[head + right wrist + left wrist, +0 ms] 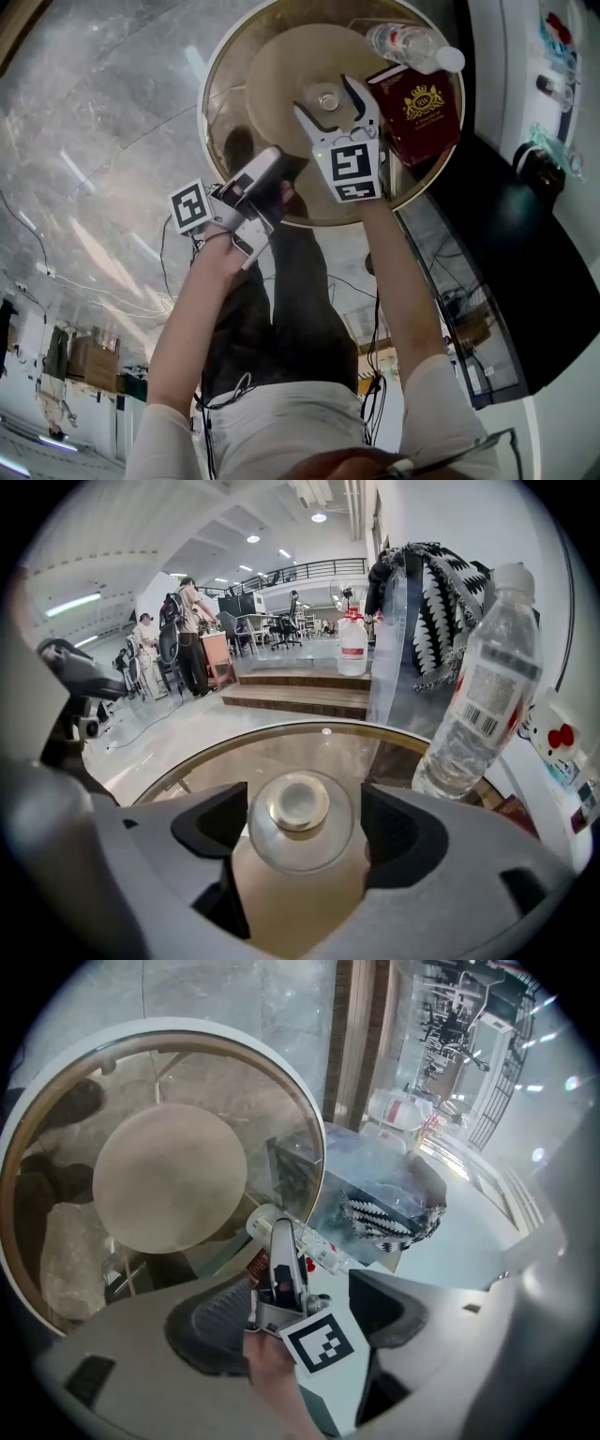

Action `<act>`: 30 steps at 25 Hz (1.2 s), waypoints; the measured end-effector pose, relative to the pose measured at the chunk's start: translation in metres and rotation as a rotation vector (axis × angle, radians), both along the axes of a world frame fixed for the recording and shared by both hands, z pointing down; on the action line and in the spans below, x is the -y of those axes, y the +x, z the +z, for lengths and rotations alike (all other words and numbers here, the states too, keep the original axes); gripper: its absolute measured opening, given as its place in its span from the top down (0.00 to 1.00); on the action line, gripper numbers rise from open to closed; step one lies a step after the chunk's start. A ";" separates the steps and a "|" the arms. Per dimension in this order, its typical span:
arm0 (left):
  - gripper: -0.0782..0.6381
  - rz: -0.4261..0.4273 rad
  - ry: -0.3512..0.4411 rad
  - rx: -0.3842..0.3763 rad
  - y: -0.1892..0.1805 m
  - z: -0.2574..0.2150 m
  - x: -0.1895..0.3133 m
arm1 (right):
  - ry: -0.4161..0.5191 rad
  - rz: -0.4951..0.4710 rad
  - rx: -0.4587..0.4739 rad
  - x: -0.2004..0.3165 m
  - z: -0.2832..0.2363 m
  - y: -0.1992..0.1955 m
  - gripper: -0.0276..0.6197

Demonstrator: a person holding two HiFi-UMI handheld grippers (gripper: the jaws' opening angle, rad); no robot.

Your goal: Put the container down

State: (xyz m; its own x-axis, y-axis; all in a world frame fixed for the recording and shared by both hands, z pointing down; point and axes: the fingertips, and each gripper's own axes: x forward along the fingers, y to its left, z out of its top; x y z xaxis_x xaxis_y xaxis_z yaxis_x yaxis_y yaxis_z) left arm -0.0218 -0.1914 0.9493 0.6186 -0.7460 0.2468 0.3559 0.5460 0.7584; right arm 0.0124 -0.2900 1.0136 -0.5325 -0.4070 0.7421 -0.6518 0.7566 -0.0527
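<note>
Your right gripper (328, 101) stands wide open, pads clear of the small glass container (333, 841) set between them on the round glass table (204, 108). It looks light, stiff, slick and breakable; to retake it, pinch the body, not the gold lid (298, 802).

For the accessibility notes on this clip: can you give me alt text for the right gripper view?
The right gripper's open jaws frame a small round clear piece with a brass-coloured centre on a round glass table, pads not touching it. A clear plastic water bottle stands at right; people stand in the office behind.
</note>
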 end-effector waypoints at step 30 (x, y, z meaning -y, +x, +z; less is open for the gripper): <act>0.58 0.259 0.519 0.230 0.054 -0.372 -0.059 | 0.037 0.047 0.221 -0.123 -0.406 0.070 0.85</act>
State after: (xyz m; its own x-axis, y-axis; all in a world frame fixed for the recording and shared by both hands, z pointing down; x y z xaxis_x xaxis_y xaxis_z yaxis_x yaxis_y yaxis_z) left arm 0.0318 -0.1320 0.5776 0.7695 -0.6374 0.0408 0.0575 0.1327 0.9895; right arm 0.0828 -0.1671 0.6080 -0.6600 -0.4602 0.5938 -0.6623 0.7295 -0.1707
